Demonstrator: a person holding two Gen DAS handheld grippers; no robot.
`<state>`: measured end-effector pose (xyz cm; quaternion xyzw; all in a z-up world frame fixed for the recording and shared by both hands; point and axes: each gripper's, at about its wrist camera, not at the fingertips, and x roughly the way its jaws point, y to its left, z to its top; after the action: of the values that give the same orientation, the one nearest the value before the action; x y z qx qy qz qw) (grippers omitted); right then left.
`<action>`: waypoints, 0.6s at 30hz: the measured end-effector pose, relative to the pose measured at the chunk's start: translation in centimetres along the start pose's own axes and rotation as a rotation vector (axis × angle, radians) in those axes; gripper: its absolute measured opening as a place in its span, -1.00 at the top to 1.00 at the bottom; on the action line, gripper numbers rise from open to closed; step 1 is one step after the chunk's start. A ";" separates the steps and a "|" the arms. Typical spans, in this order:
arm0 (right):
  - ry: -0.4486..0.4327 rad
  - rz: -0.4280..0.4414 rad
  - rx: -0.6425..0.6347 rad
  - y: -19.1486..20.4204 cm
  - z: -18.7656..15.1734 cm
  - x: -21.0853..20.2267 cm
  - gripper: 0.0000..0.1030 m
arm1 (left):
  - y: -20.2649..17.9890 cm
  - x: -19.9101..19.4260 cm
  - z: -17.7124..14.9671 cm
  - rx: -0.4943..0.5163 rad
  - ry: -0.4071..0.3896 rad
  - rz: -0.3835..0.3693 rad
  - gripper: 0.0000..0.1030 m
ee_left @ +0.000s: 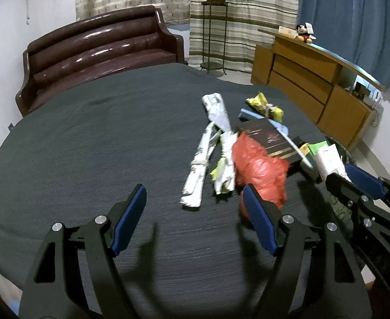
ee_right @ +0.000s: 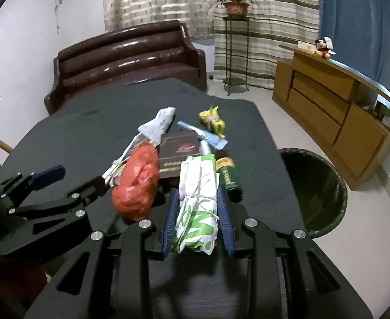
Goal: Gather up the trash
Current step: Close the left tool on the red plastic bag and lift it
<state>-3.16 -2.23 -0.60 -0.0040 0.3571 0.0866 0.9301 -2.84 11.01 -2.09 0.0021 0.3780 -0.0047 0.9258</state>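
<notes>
Trash lies on a dark table (ee_left: 88,138): a red plastic bag (ee_left: 258,164), rolled newspaper bundles (ee_left: 199,170), a yellow wrapper (ee_left: 264,103), a blue wrapper (ee_right: 203,133) and a dark flat box (ee_left: 272,138). My left gripper (ee_left: 195,194) is open and empty, its right finger just in front of the red bag; it shows at the left of the right wrist view (ee_right: 75,178). My right gripper (ee_right: 197,199) is shut on a white-and-green paper bundle (ee_right: 197,202) tied with a rubber band, held above the table's near edge. It shows at the right of the left wrist view (ee_left: 354,183).
A dark trash bin (ee_right: 320,186) lined with a bag stands on the floor just right of the table. A green can (ee_right: 228,175) lies beside the held bundle. A brown sofa (ee_left: 99,50), a plant stand (ee_left: 215,34) and a wooden cabinet (ee_left: 314,87) stand beyond the table.
</notes>
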 end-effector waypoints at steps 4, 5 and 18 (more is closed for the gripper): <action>-0.013 -0.015 0.024 -1.8 0.5 -0.1 0.41 | -1.4 0.1 0.4 0.009 0.000 -0.027 -0.42; -0.016 -0.022 0.029 -2.4 0.6 -0.2 0.41 | -1.8 0.2 0.5 0.013 0.002 -0.033 -0.42; 0.004 -0.047 0.059 -8.1 1.1 1.5 0.41 | -5.5 2.5 1.0 0.048 0.032 -0.025 -0.24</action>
<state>0.03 -9.86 -1.19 0.0150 0.3610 0.0540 0.9309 -0.46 5.51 -3.13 0.0197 0.3927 -0.0254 0.9191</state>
